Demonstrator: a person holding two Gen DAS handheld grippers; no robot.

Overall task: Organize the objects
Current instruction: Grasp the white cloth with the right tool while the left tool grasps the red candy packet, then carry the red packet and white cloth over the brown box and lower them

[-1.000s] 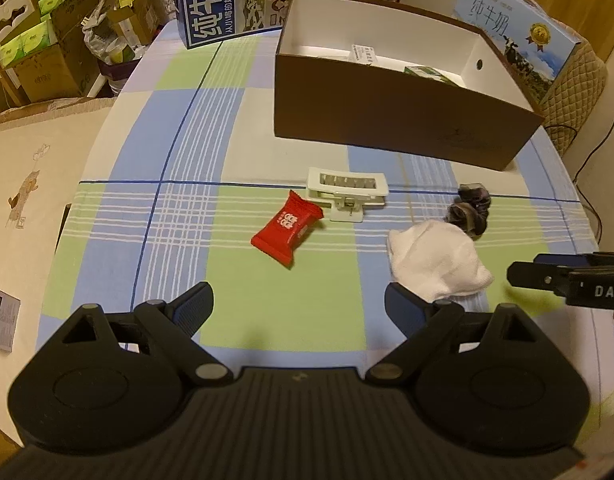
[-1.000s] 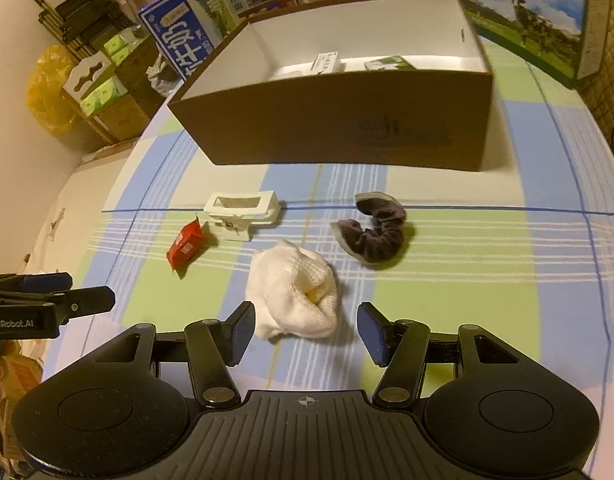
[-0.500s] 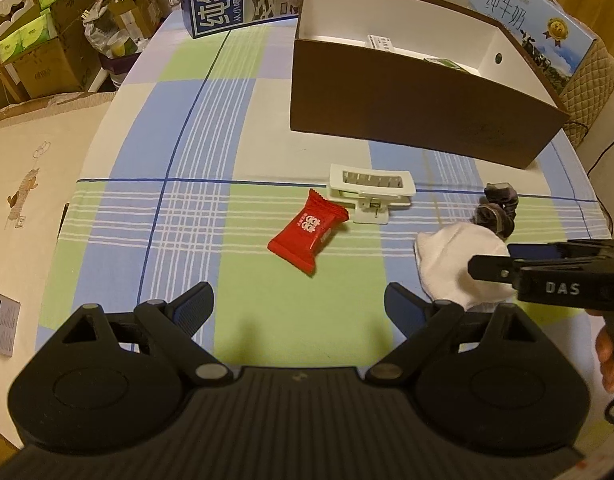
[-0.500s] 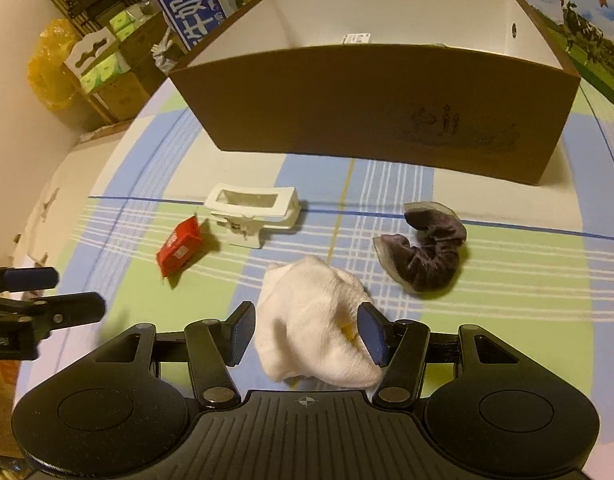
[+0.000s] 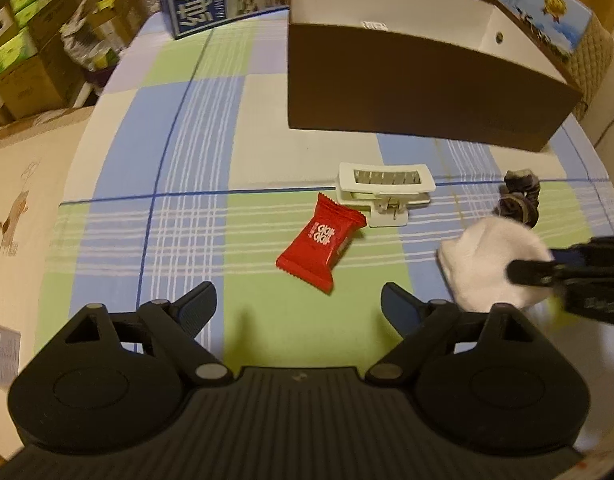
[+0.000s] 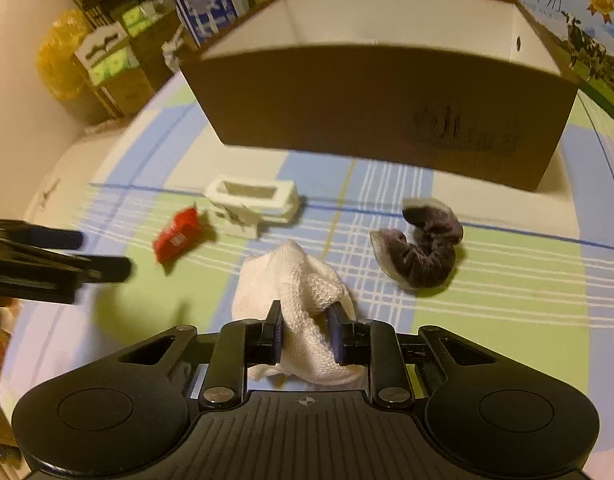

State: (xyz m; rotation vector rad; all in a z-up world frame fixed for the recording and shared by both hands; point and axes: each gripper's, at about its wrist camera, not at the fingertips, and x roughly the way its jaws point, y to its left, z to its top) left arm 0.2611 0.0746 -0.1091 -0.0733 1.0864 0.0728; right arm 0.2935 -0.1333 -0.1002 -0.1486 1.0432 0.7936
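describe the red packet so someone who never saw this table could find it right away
Start at the big brown cardboard box on the checked tablecloth. In front of its near wall lies a white plastic clip, and the small red foil snack packet lies just beside it, on the side away from the white knitted cloth. It is the only red thing there, with white lettering and crimped ends.

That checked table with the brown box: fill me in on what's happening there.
A person is tidying small items with a handheld gripper in each hand. The right gripper is shut on the crumpled white knitted cloth, which lies on the blue and green checked tablecloth. The left gripper, nothing between its jaws, is closing slightly short of the red snack packet. The white plastic clip and the dark grey fuzzy scrunchie lie loose before the open brown cardboard box.
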